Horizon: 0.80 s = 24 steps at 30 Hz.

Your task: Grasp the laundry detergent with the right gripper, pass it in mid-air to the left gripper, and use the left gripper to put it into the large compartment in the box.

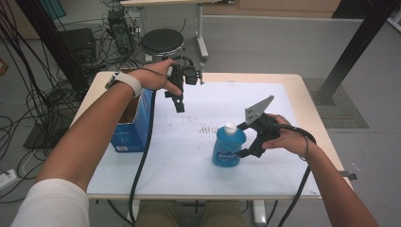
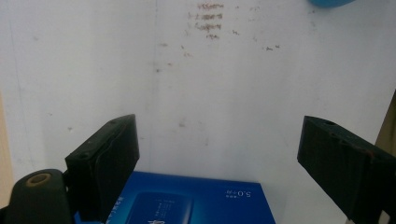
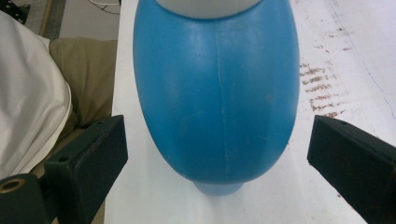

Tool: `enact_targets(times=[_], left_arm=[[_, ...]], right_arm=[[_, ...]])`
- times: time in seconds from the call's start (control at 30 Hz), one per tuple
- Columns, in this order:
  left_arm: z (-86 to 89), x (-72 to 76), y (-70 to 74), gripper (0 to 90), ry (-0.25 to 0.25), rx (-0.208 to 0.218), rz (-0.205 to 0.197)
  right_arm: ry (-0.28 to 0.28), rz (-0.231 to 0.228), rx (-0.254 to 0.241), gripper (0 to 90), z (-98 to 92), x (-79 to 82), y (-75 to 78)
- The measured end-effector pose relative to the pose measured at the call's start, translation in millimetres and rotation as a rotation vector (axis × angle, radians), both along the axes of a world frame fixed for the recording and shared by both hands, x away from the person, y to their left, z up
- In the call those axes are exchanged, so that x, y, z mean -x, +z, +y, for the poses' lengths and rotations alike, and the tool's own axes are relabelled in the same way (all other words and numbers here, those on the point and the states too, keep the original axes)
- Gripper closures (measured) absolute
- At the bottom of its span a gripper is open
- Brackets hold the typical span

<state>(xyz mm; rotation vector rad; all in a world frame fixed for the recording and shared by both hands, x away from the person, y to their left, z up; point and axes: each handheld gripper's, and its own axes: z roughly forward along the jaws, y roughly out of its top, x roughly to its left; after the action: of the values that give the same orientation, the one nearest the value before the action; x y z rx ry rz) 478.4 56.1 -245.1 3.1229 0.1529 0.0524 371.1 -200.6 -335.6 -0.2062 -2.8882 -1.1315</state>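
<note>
Your right gripper (image 1: pixel 246 139) is released, its jaws spread wide on either side of a blue bottle (image 1: pixel 229 146) without touching it. The bottle stands upright with a white cap (image 1: pixel 230 127), a little right of the surface's (image 1: pixel 189 179) centre, at about 4 o'clock from the faint brown marks (image 1: pixel 206 129). Your left gripper (image 1: pixel 179 101) is also released and grasps nothing; it hangs above the surface at about 11 o'clock from the bottle, well apart. A blue box (image 1: pixel 135 127) sits just beside it, at about 8 o'clock, on the surface's left edge.
</note>
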Motion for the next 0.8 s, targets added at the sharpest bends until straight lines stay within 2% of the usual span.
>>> enact_targets(times=[0.8], left_arm=[[3.0,0.1,0.7,13.1,0.005,0.007,-0.007]], right_arm=[[-0.003,-0.003,-0.004,4.9,2.2,-1.3,0.2]])
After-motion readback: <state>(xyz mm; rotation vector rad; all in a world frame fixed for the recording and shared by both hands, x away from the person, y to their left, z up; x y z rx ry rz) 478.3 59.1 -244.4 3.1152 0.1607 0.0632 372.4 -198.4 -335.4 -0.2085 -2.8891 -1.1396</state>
